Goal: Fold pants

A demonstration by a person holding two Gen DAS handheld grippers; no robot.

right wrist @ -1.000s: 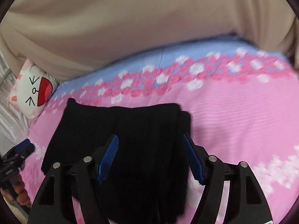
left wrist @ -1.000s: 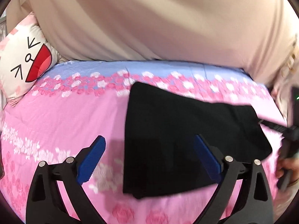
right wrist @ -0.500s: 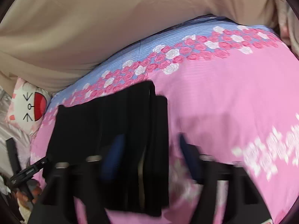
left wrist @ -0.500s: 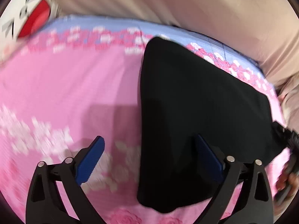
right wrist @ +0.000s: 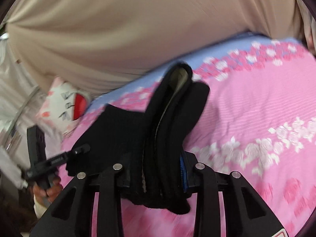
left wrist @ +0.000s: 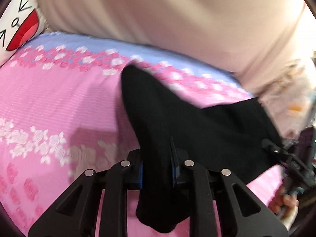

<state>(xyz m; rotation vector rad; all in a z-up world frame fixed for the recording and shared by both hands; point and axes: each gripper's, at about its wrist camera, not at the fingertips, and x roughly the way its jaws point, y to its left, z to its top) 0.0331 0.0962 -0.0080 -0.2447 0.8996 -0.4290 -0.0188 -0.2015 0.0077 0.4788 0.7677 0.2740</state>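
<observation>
Left gripper (left wrist: 156, 174): jaws narrowed onto a bunched near edge of the black pants (left wrist: 177, 118), cloth pinched between the blue pads. Right gripper (right wrist: 158, 174): jaws likewise clamped on a thick folded stack of the pants (right wrist: 169, 122), a pale inner lining visible at the fold. Pants location: partly lifted above the pink floral bedspread (left wrist: 59, 102), short of its blue border. Cartoon-face pillow (left wrist: 17, 29) sits at the bedspread's far left corner.

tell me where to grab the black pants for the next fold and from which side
Grip the near edge of the black pants, coming in low from the front. That edge bunches into thick layers both the left gripper and right gripper can pinch, one at each end; the far edge lies flat on the bedspread.
</observation>
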